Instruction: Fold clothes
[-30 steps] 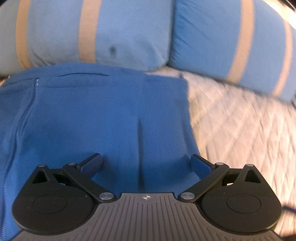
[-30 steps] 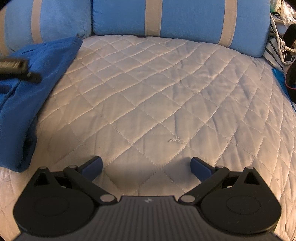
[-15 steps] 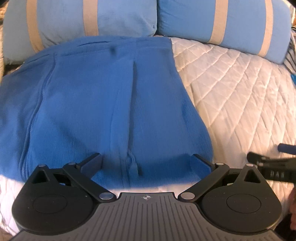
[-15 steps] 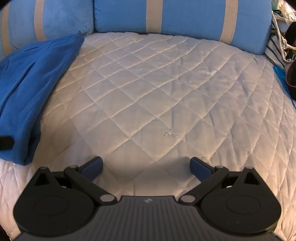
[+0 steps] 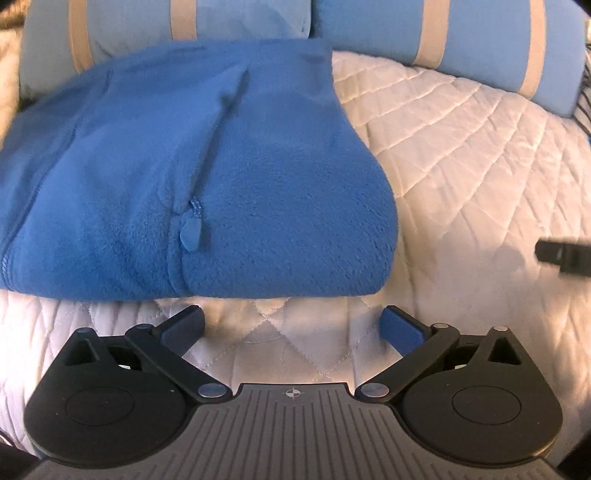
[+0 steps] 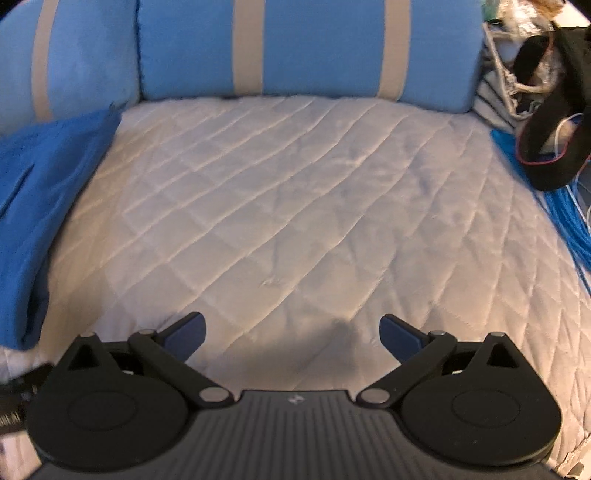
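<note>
A folded blue fleece (image 5: 192, 162) lay on a white quilted bed (image 5: 480, 155), filling the upper left of the left wrist view. Its far edge sat against two light blue pillows (image 5: 480, 33) with tan stripes at the head of the bed. A zipper ran down the middle of the fleece, ending in a small blue pull tab (image 5: 191, 233) near its front edge. The front edge was a thick, rounded fold resting on the quilt.

The left gripper (image 5: 291, 325) was just in front of that fold, not touching it. Its two blue-tipped fingers were spread wide apart with bare quilt between them, holding nothing. At the right edge of this view a dark, blurred part of the other tool (image 5: 563, 253) showed above the quilt.

In the right wrist view, the right gripper (image 6: 291, 330) was over the open middle of the bed, well apart from the fleece (image 6: 33, 206), which showed only along the left edge. Its fingers were also spread wide and empty. The same striped pillows ran along the top. At the far right edge sat a black bag (image 6: 550, 122) with thin cords, some pale striped items behind it, and a strip of bright blue fabric (image 6: 565, 218) along the bed's side. A dark blurred shape sat at the lower left corner; I could not tell what it was.
</note>
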The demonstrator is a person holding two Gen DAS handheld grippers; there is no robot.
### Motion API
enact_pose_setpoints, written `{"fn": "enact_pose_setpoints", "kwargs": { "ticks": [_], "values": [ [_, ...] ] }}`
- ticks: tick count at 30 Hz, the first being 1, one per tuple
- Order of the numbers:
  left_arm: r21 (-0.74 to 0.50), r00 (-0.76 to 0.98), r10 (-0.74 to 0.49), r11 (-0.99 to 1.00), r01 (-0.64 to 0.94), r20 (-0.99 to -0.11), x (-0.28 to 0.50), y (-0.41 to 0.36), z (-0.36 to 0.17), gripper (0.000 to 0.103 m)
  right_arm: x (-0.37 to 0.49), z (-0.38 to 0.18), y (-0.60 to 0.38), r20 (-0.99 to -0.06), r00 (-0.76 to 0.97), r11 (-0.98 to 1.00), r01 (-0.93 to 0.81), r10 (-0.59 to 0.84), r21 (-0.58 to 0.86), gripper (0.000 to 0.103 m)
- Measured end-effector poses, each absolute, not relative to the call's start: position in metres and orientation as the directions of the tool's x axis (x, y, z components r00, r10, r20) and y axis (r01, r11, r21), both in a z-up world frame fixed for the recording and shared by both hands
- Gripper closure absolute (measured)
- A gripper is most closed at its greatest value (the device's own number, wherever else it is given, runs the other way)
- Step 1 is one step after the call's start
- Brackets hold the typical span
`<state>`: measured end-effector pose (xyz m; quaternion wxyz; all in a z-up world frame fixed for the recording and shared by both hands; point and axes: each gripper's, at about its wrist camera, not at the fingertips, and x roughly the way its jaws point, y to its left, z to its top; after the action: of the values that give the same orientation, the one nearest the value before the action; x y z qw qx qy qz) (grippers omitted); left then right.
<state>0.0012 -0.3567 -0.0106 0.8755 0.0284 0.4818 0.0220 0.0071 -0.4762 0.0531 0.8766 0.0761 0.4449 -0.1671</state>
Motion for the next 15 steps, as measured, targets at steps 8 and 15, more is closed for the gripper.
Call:
{"fn": "enact_pose_setpoints", "kwargs": {
  "ticks": [8, 15],
  "values": [
    [0.066, 0.533, 0.07, 0.997, -0.025, -0.843, 0.005, -0.359, -0.011, 0.0, 0.017, 0.038, -0.471, -0.857, 0.473, 0.929, 0.371, -0.203, -0.016, 0.0],
    [0.059, 0.518, 0.071, 0.997, -0.04, -0.853, 0.005, -0.359, -0.01, 0.0, -0.005, 0.034, -0.451, -0.795, 0.533, 0.902, 0.43, -0.29, -0.041, 0.0]
  ]
}}
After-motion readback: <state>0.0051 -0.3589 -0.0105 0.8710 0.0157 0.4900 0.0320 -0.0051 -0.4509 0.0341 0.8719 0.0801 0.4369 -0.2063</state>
